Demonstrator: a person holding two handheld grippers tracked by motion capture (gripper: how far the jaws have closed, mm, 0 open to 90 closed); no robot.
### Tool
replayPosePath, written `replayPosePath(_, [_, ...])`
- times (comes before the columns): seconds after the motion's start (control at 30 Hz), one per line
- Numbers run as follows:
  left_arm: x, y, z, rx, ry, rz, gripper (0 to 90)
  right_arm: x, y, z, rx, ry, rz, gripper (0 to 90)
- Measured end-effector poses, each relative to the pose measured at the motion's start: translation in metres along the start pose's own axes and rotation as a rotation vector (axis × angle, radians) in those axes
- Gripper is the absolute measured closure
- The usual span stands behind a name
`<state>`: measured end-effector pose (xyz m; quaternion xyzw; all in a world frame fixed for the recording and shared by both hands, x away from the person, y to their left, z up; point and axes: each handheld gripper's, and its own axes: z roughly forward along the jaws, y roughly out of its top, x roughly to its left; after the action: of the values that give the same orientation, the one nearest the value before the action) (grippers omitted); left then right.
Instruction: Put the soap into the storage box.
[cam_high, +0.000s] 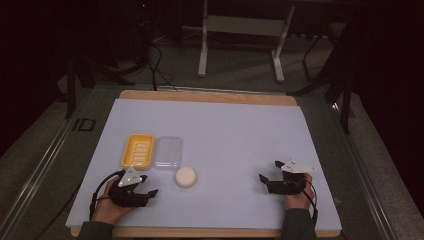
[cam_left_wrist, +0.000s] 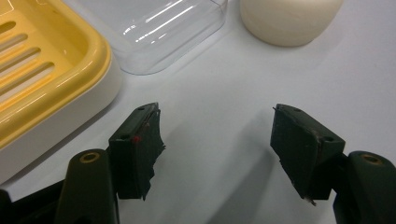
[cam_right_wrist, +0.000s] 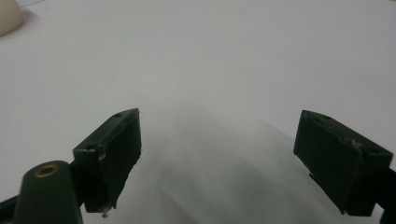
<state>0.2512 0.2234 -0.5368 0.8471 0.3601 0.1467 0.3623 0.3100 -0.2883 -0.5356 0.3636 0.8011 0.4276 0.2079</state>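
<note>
The left gripper (cam_high: 150, 186) is being held low at the near left of the white table (cam_high: 235, 130), its jaws standing apart with only bare table between them — nothing is being gripped. The round cream soap (cam_high: 185, 177) is lying just to the right of that gripper, a little farther from the person, near but not touching. Behind it, the yellow soap dish (cam_high: 138, 150) and the clear plastic lid (cam_high: 168, 151) are sitting side by side, with the dish on the left. The right gripper (cam_high: 269, 171) is being held at the near right, well apart from the soap — its jaws are spread wide over empty table.
</note>
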Motion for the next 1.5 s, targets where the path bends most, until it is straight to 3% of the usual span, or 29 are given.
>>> replayPosePath(0.5, [0.000,0.002,-0.002,0.003,0.002,0.002,33.5,0.000,0.000,-0.001,-0.009,0.000,-0.002,15.0])
replayPosePath(0.67, [0.000,0.003,0.000,0.035,-0.005,0.006,33.2,0.000,-0.001,-0.001,-0.013,-0.001,-0.001,15.0])
replayPosePath(1.5, [0.000,0.030,0.004,0.136,-0.053,0.132,32.2,0.001,-0.001,-0.001,-0.015,-0.003,-0.005,15.0])
